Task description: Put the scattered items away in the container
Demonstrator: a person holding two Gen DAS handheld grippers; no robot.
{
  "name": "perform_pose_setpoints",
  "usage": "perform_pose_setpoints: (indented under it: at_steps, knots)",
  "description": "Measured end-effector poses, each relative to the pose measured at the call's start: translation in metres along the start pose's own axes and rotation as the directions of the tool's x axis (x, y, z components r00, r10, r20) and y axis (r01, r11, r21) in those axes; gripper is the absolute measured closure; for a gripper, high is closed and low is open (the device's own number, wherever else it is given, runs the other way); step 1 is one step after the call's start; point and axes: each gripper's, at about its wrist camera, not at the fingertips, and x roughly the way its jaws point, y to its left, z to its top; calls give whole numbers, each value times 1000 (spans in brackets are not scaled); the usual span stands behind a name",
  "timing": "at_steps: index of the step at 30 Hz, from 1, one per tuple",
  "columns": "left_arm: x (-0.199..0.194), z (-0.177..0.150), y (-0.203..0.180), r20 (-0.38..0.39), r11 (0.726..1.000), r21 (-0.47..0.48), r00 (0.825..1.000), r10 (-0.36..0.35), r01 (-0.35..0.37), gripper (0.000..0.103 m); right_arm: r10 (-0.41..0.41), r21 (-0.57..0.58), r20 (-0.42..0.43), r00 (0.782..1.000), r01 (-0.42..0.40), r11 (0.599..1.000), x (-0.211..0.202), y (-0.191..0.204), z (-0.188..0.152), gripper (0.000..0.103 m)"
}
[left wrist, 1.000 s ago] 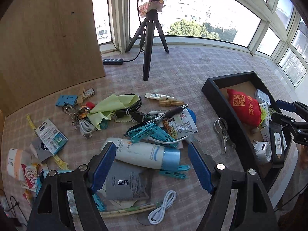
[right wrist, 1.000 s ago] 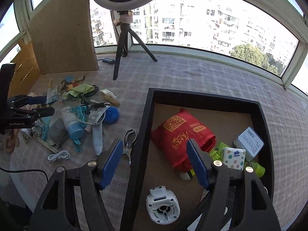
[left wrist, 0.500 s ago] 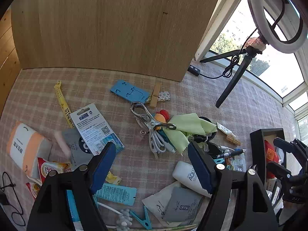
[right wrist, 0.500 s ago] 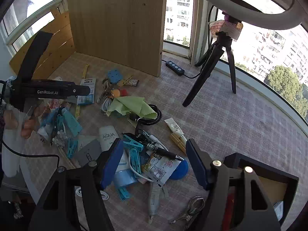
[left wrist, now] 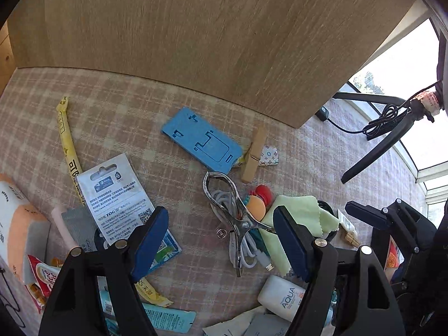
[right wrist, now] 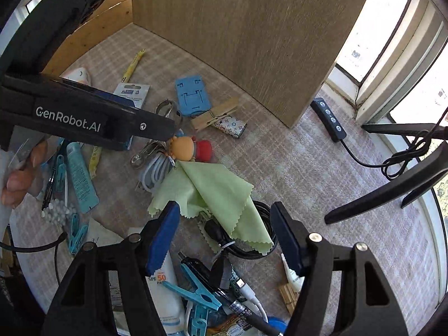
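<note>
Across the checked cloth (left wrist: 173, 89), clutter spread wide, backed by an upright wooden board (left wrist: 196, 28).

Left wrist view, lower centre: left gripper (left wrist: 221, 238) spread wide, blue pads (left wrist: 152, 238) apart, nothing between them, hovering above the cloth. Just above the gap, metal tongs (left wrist: 232, 210) lying over a coiled white cable (left wrist: 246, 252). Touching these on the right, an orange and red toy (left wrist: 260, 198) and a pale green cleaning cloth (left wrist: 296, 221). Centre of frame: flat blue phone stand (left wrist: 204, 142), a wooden clothespin (left wrist: 253, 156) beside its right end. Left side: yellow sachet strip (left wrist: 65, 137), white card packet (left wrist: 117, 196) partly under the left pad. Bottom right: white AQUA tube (left wrist: 282, 299). Far right edge: right gripper (left wrist: 392, 224) seen side-on.

Right wrist view, lower centre: right gripper (right wrist: 224, 238) also spread, empty, over the green cloth (right wrist: 215, 193) and a coiled black cable (right wrist: 252, 240) partly under it. Bottom: sunscreen tube (right wrist: 165, 294), teal clothespin (right wrist: 196, 294). Centre: blue stand (right wrist: 191, 95), clothespin (right wrist: 215, 114), patterned lighter-like item (right wrist: 231, 126). Left: black arm of the left gripper (right wrist: 84, 117) crossing the frame, fingers of a hand (right wrist: 19, 179) below it. Right: tripod leg (right wrist: 392, 187), black switch strip (right wrist: 330, 119).

Container: not seen clearly in either view; scattered items all on the cloth.
</note>
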Motion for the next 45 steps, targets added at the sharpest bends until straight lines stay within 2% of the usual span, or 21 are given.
perform_pose_setpoints:
  at_steps: [2, 5, 6, 7, 10, 12, 13, 15, 17, 25, 33, 39, 45]
  knots:
    - [5, 1, -3, -9, 1000, 10, 1000, 4, -4, 30, 8, -11, -9, 1000, -9, 1000, 7, 0, 2, 39]
    - [12, 1, -8, -23, 999, 32, 999, 30, -30, 37, 16, -13, -21, 1000, -16, 1000, 16, -2, 4, 54]
    - [15, 0, -8, -29, 999, 36, 999, 34, -33, 43, 20, -9, -28, 999, -20, 1000, 18, -3, 4, 59]
    - [18, 0, -8, -38, 999, 35, 999, 34, -33, 44, 24, -2, -35, 999, -24, 1000, 21, -5, 4, 61]
    - [23, -2, -6, -51, 1000, 15, 999, 7, -7, 48, 31, 22, -57, 998, -30, 999, 28, -9, 3, 78]
    - [21, -3, -6, -46, 1000, 11, 999, -9, 10, 58, 32, 41, -56, 998, -30, 999, 29, -12, 1, 92]
    - [20, -3, -8, -43, 1000, 16, 999, -12, 13, 60, 42, 52, -50, 998, -39, 998, 28, -14, 0, 94]
    - [16, -5, -11, -26, 999, 32, 1000, -4, 5, 74, 59, 80, -32, 998, -56, 995, 24, -18, -2, 98]
    - [13, -6, -13, -14, 999, 48, 1000, 19, -18, 84, 62, 107, -8, 998, -61, 992, 16, -23, -3, 100]
    - [-5, -16, -6, 19, 999, 46, 1000, -13, 12, 84, 67, 206, 131, 989, -94, 974, -38, -37, -13, 100]
    - [-46, -27, 3, 68, 998, 52, 997, -39, 36, 84, 52, 290, 268, 962, -131, 948, -100, -48, -27, 101]
    - [-71, -42, -29, 92, 989, 119, 991, -93, 82, 84, -16, 357, 305, 952, -99, 929, -137, -61, -54, 101]
    - [-83, -64, -92, 89, 963, 229, 982, -167, 143, 84, -151, 454, 317, 936, -11, 891, -184, -87, -110, 100]
